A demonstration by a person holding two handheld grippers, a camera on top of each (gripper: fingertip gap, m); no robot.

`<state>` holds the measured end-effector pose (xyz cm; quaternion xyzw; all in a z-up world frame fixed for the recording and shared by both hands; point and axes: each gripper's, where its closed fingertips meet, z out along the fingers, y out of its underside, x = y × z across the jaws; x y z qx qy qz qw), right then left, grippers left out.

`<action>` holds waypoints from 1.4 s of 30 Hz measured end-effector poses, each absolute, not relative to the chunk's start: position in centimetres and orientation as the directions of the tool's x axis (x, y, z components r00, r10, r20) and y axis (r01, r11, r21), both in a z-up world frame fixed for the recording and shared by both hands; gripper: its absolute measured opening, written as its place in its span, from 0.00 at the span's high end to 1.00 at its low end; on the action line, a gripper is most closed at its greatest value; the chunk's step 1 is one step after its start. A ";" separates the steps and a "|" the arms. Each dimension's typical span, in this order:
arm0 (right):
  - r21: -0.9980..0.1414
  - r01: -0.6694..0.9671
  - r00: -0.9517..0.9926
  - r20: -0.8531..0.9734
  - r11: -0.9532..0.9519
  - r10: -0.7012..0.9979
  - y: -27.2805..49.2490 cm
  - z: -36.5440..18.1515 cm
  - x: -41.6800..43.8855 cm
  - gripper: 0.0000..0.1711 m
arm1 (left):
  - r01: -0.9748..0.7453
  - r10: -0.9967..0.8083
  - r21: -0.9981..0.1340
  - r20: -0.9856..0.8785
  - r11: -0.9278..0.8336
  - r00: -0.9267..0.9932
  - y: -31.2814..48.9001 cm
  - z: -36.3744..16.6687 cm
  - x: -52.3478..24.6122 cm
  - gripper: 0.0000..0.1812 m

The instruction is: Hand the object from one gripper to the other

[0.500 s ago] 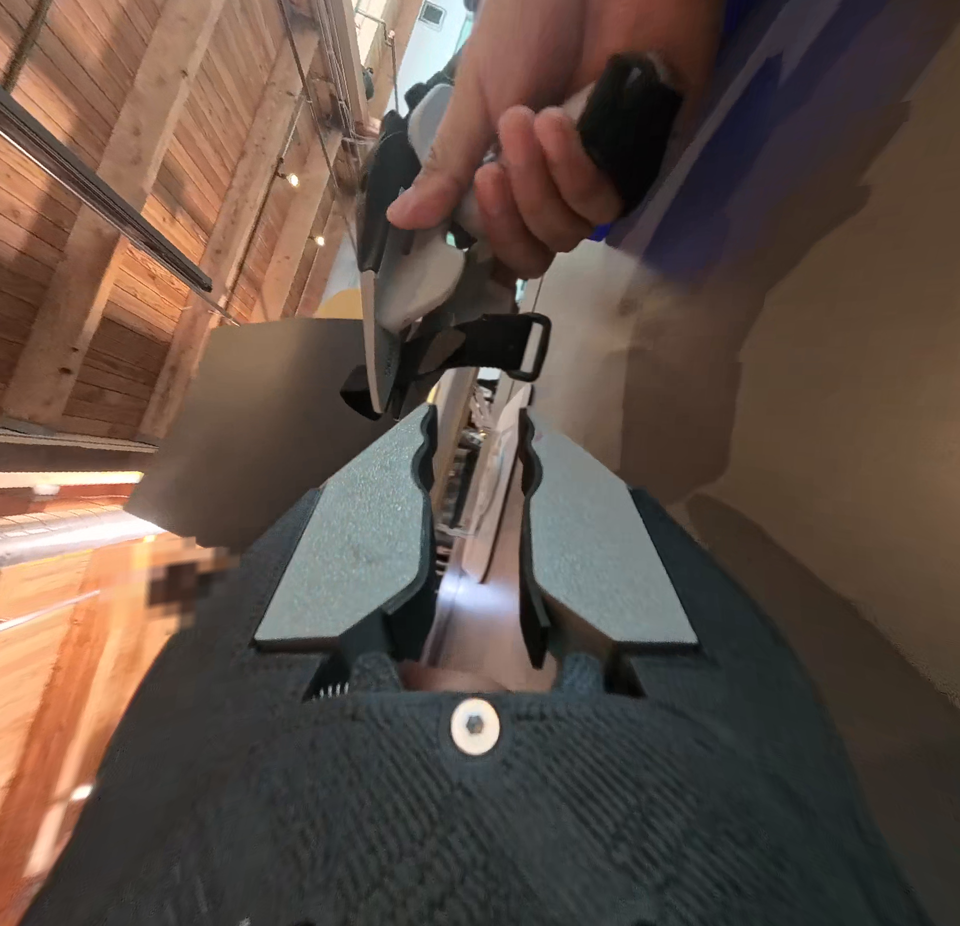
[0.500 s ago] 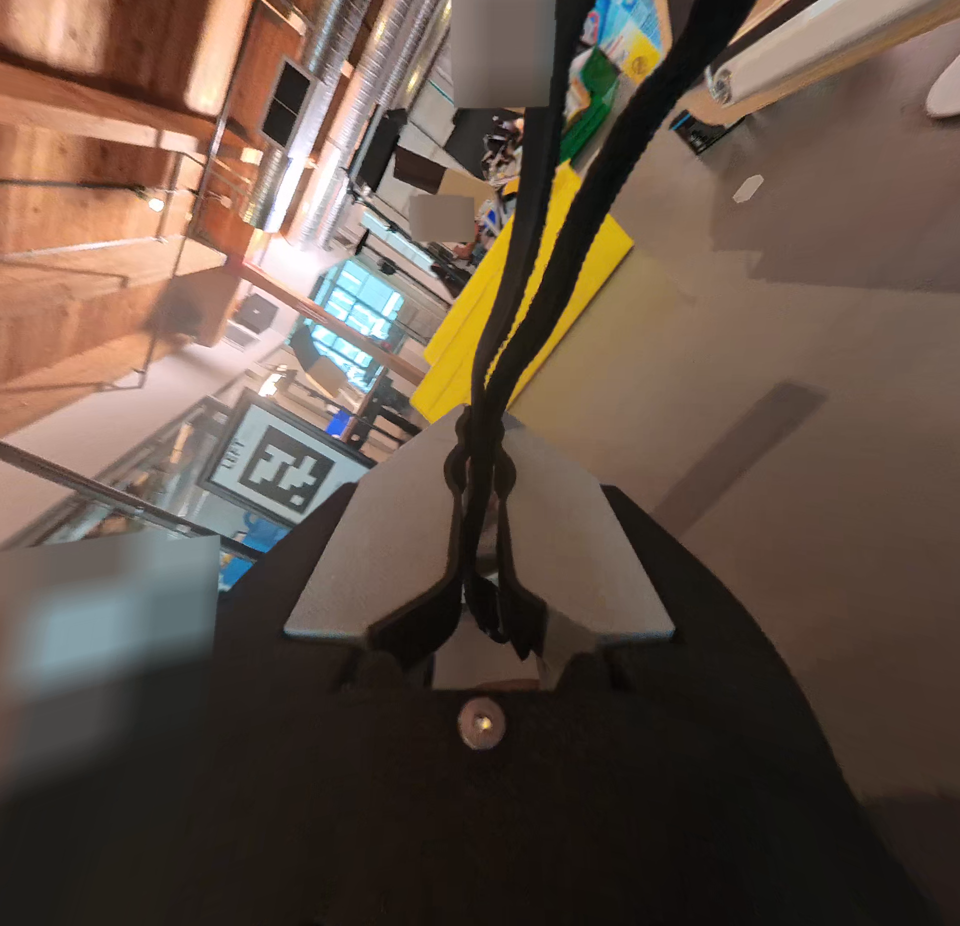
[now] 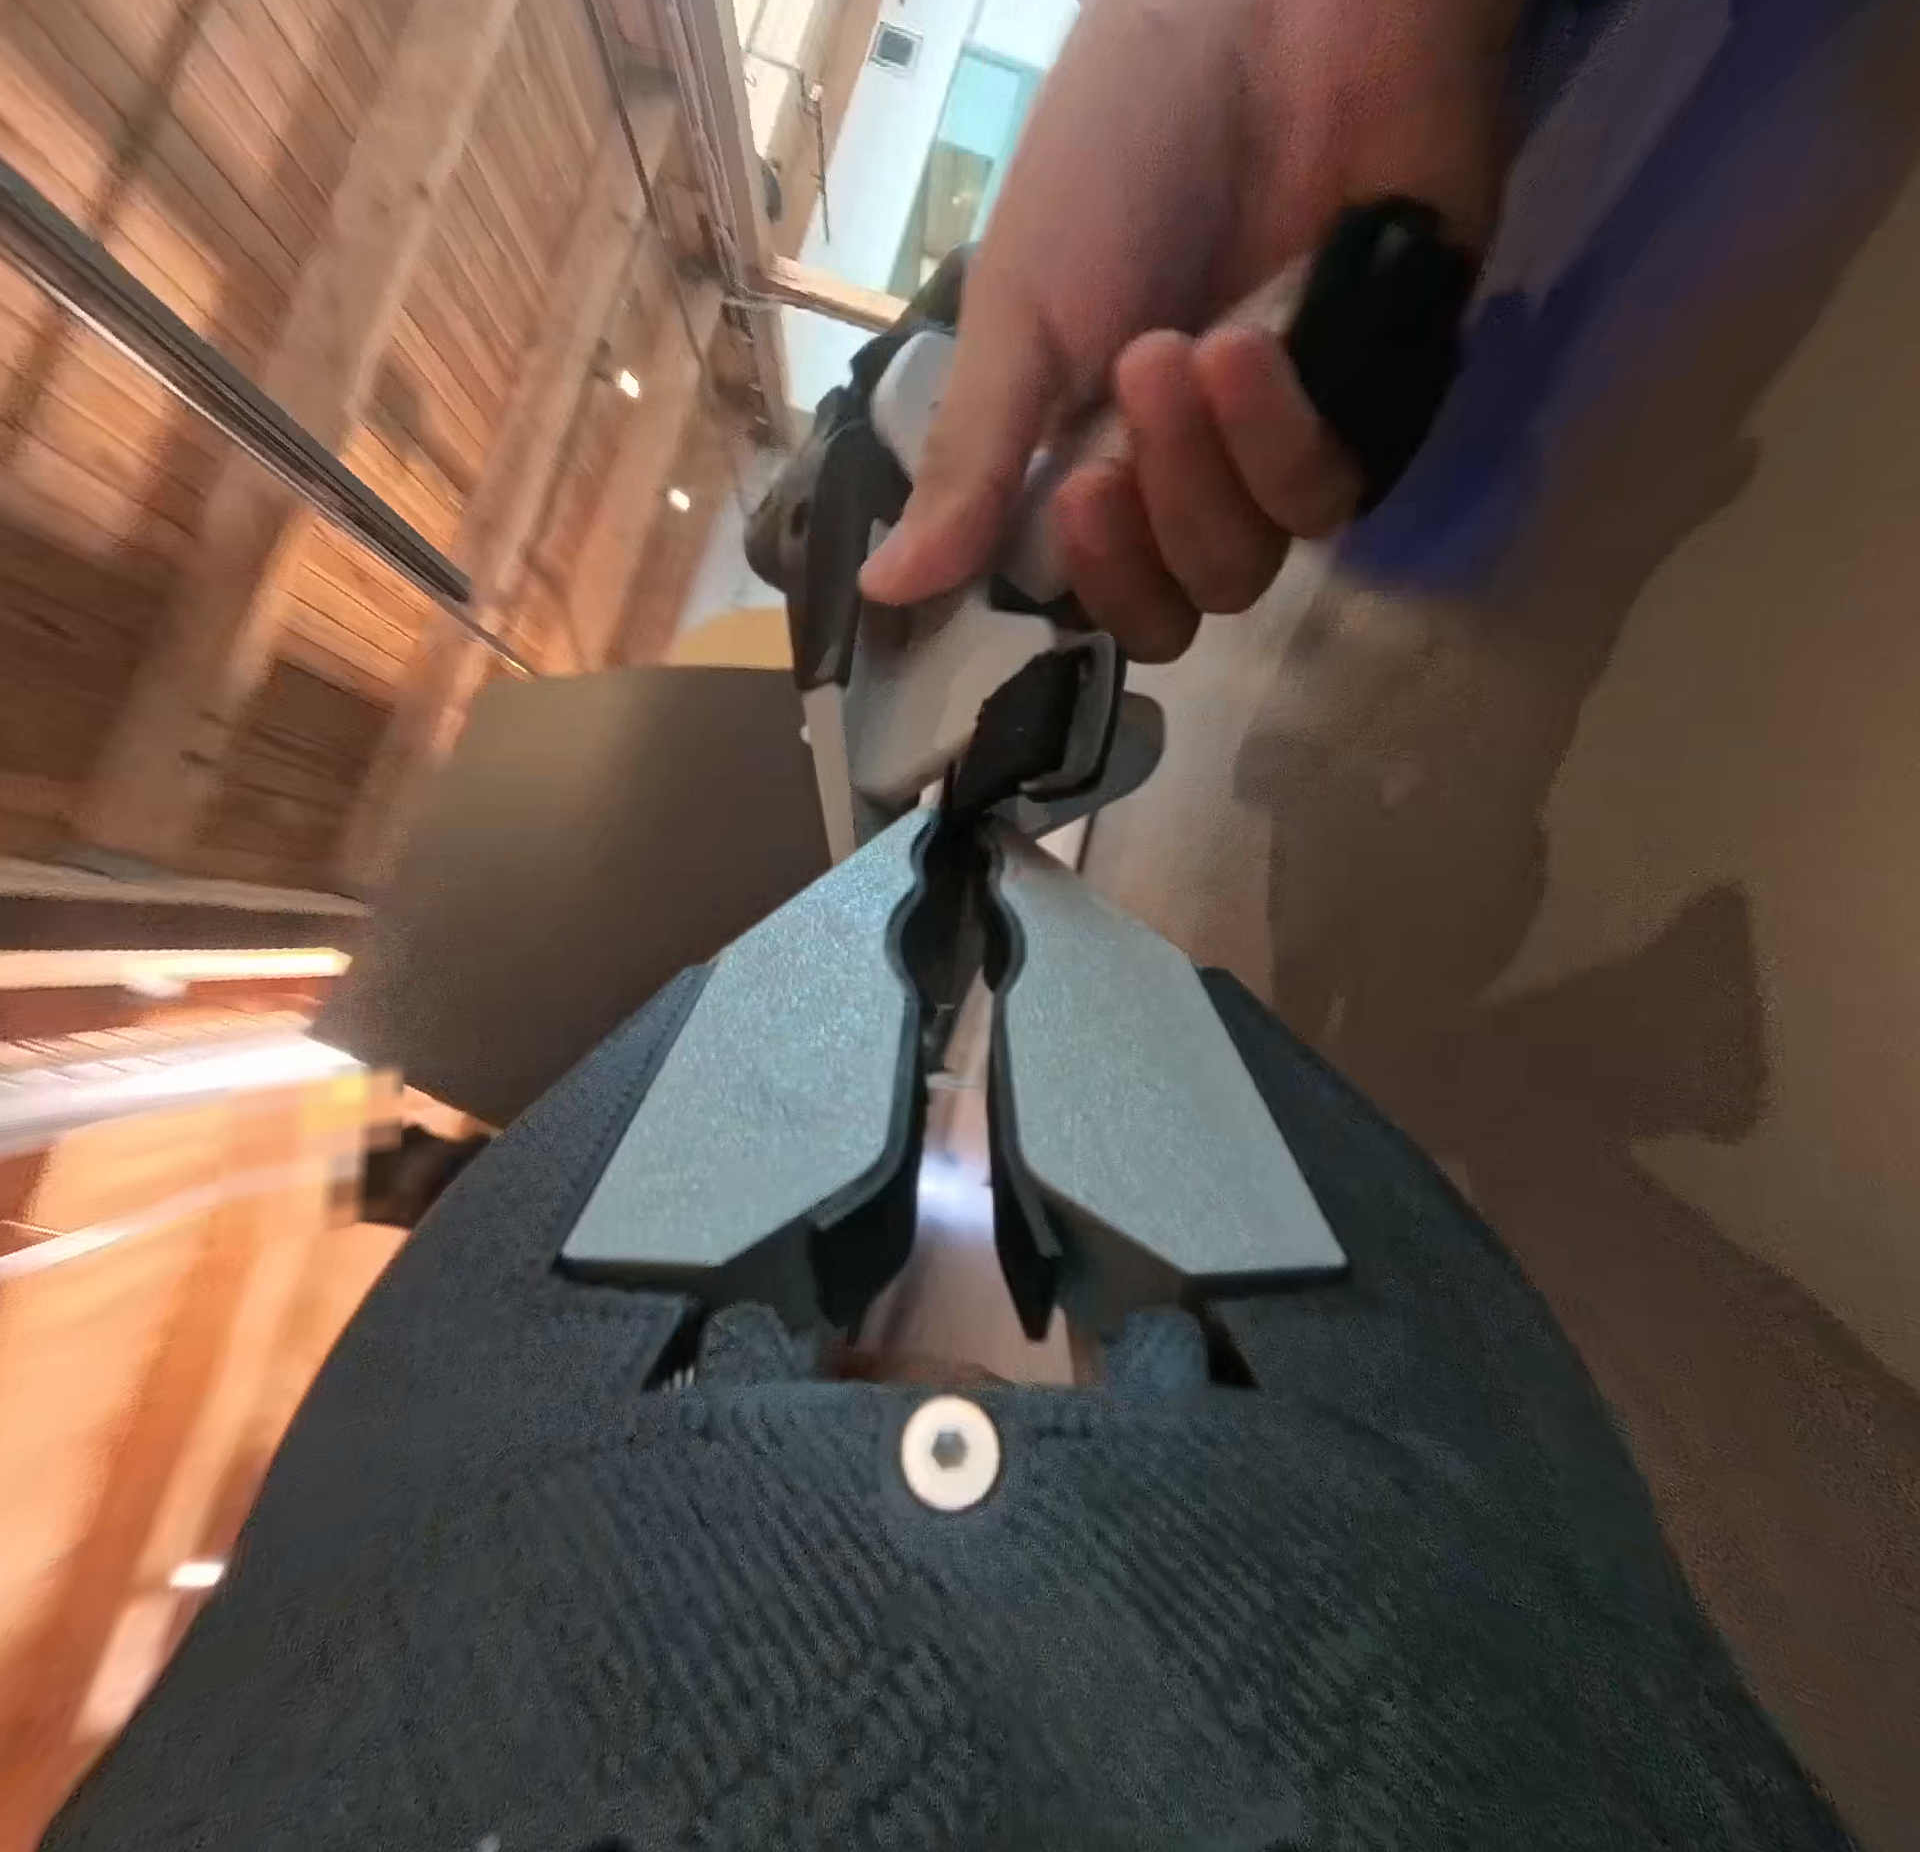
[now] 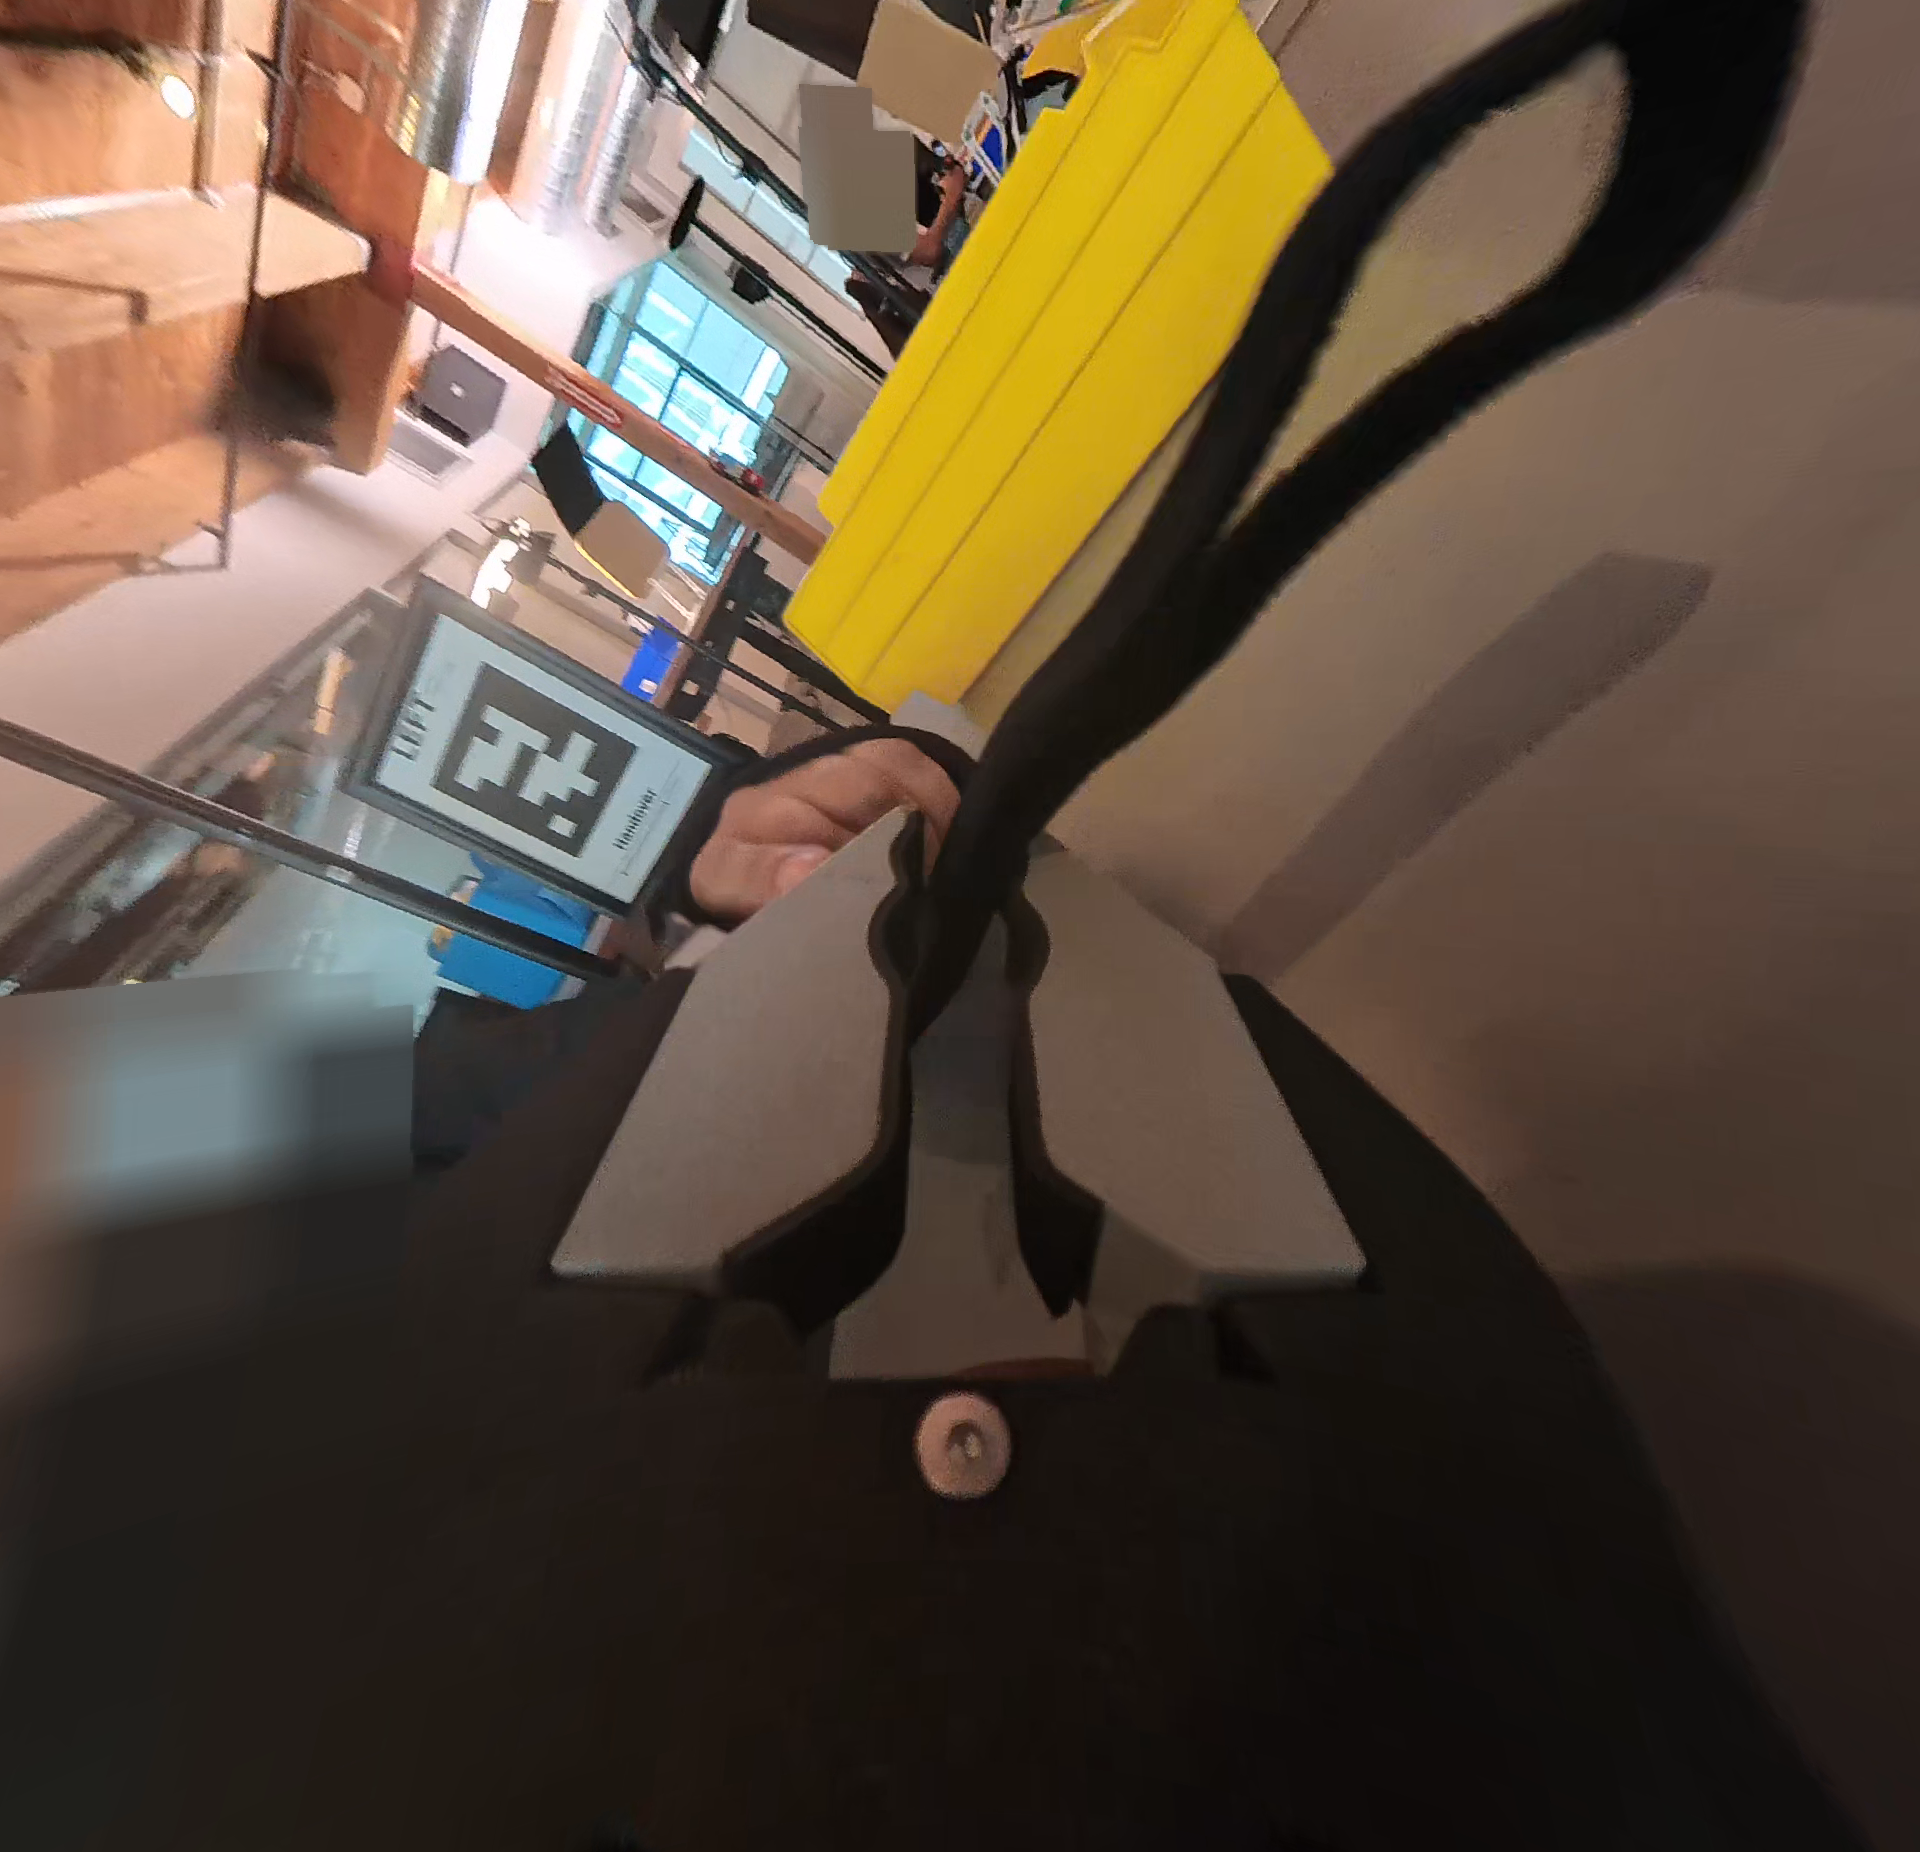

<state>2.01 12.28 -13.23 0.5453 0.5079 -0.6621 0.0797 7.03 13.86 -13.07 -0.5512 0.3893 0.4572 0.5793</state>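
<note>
Item: black strap point(image 4: 1340, 368), soft webbing, held in the air. We find its long axis running forward from our right gripper point(image 4: 961, 903), a loop rising ahead and to the right of the tips. Right gripper: fingers closed on the strap at the notch. Left gripper point(image 3: 961, 867): tips drawn together on the strap's other end, directly ahead, just short of the right gripper's tips. Both hold it; in our judgement one must let go next. Hand point(image 3: 1195, 348) above, working the right gripper. Beyond: grey floor point(image 4: 1558, 971), yellow panel point(image 4: 1039, 400), framed marker sign point(image 4: 540, 753), timber ceiling point(image 3: 312, 348); some blur.
</note>
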 end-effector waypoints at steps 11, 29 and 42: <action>-0.889 0.378 -0.403 -0.408 -0.257 0.819 17.2 -11.5 1.8 0.67 | -0.206 -0.005 -0.969 -0.208 0.137 0.978 11.7 -8.9 0.0 1.00; -0.842 0.173 -0.221 0.472 0.510 0.854 18.0 -11.5 1.1 1.00 | 0.295 -0.199 -0.934 0.255 0.204 0.946 10.5 -7.6 -1.6 0.87; -0.173 0.054 -0.017 0.985 0.983 0.174 18.5 -9.3 2.6 0.99 | 0.583 -0.390 -0.812 0.540 -0.008 0.746 10.9 -9.1 -0.6 0.85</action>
